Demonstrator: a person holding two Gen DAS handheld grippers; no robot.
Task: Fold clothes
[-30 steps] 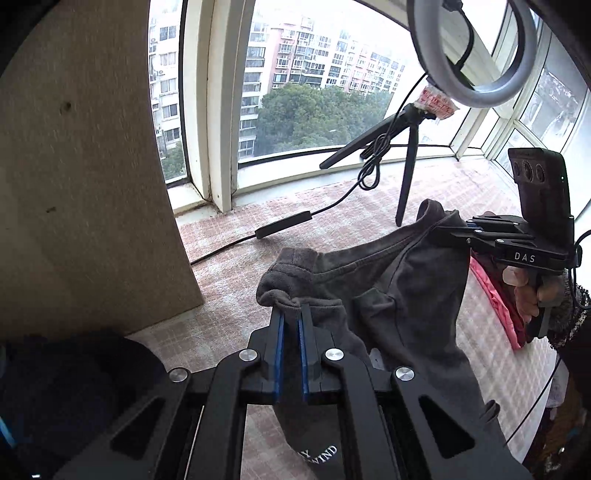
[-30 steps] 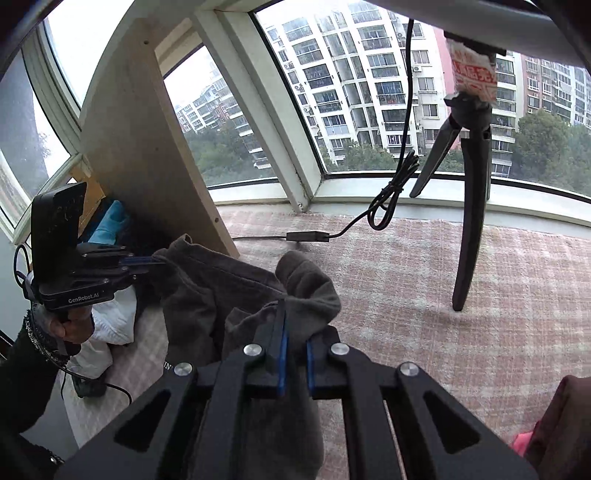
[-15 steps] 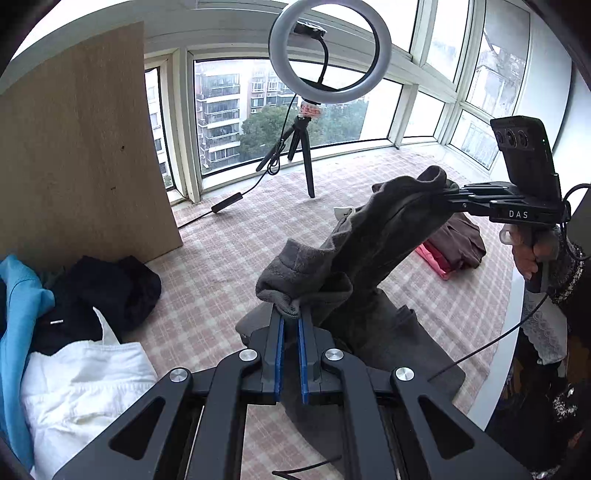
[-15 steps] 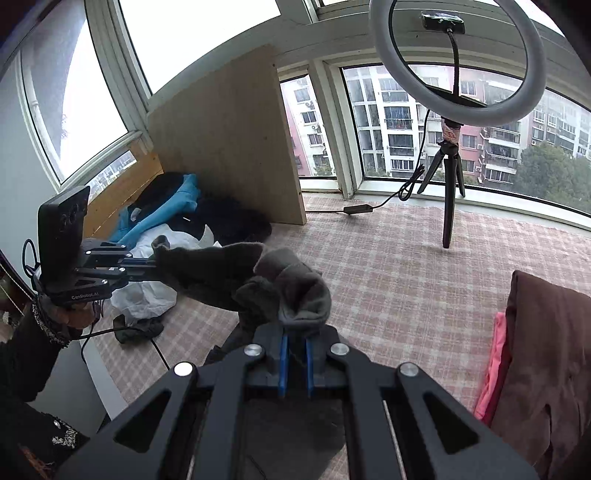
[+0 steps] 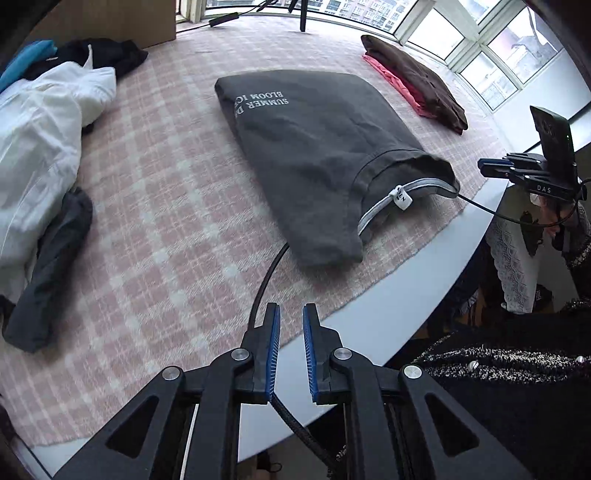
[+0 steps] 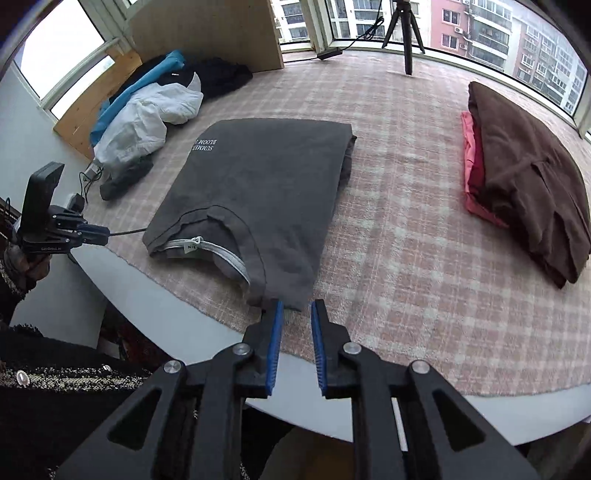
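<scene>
A dark grey T-shirt (image 5: 314, 140) with white lettering lies folded flat on the pink checked cloth, its collar toward the near table edge. My left gripper (image 5: 290, 314) hovers over the table's edge a little short of the shirt. Its jaws are opening and nothing is between them. My right gripper (image 6: 297, 308) stands just at the near corner of the T-shirt (image 6: 258, 184). Its jaws are opening too, and the pads do not press on the cloth. Each view shows the other gripper off the shirt's side: the right gripper (image 5: 487, 164) and the left gripper (image 6: 101, 230).
A folded brown garment (image 6: 524, 177) lies on a pink one at the right. A heap of white, blue and black clothes (image 6: 147, 110) and a dark grey piece (image 5: 48, 269) lie left. A black cable (image 5: 266, 273) crosses the table's edge (image 5: 406, 295). Tripod leg (image 6: 406, 55) and wooden board (image 6: 207, 33) stand at the back.
Both grippers held the grey shirt up in the air before. Now it lies folded on the cloth, both have let go and pulled back to the near edge.
</scene>
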